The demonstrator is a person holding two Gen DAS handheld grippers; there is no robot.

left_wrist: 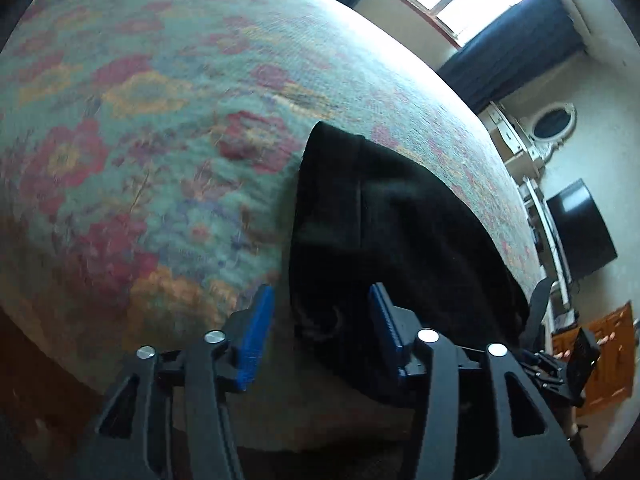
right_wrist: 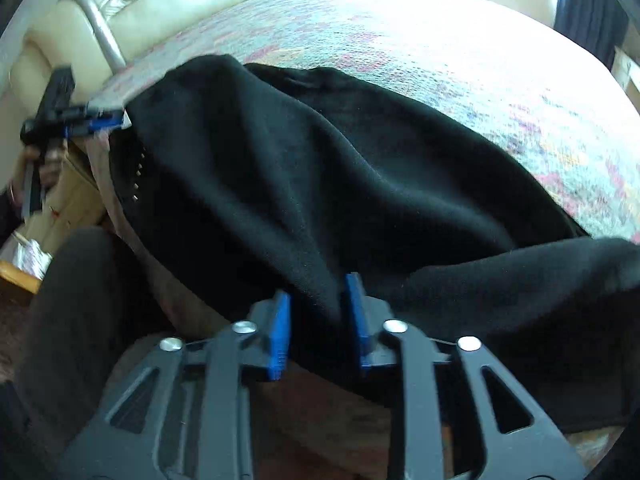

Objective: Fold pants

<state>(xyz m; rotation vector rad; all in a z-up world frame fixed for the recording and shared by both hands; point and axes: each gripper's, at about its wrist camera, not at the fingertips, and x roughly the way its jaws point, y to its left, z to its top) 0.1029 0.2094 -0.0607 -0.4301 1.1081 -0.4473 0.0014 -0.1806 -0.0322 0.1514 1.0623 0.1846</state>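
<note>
The black pants [right_wrist: 320,184] lie bunched across the near part of a bed covered by a floral bedspread [left_wrist: 140,100], filling the middle of the right wrist view and the lower centre-right of the left wrist view, with one dark mass spilling over the bed's near edge at the lower right of the right wrist view. The left gripper [left_wrist: 322,332] sits at the bottom centre of its own frame with its blue pads [left_wrist: 256,336] parted; the pants' edge lies in the gap between them, but neither pad looks pressed against the cloth, so I read it as open and holding nothing. The right gripper [right_wrist: 318,320], at the bottom centre of its frame, also has its jaws apart — a ridge of black fabric runs down between them, close to the right-hand pad, yet a gap shows on the left side, so it appears released, not clamped. Both claws point down at the cloth's near edge, which suits setting the garment down on the bed so it can be spread. The pants are rumpled and not yet laid flat, so the folding seems at an early stage — a fresh grasp on an edge or waistband would likely be needed. A cream tufted headboard [right_wrist: 132,4] sits at the upper left of the right wrist view.
</note>
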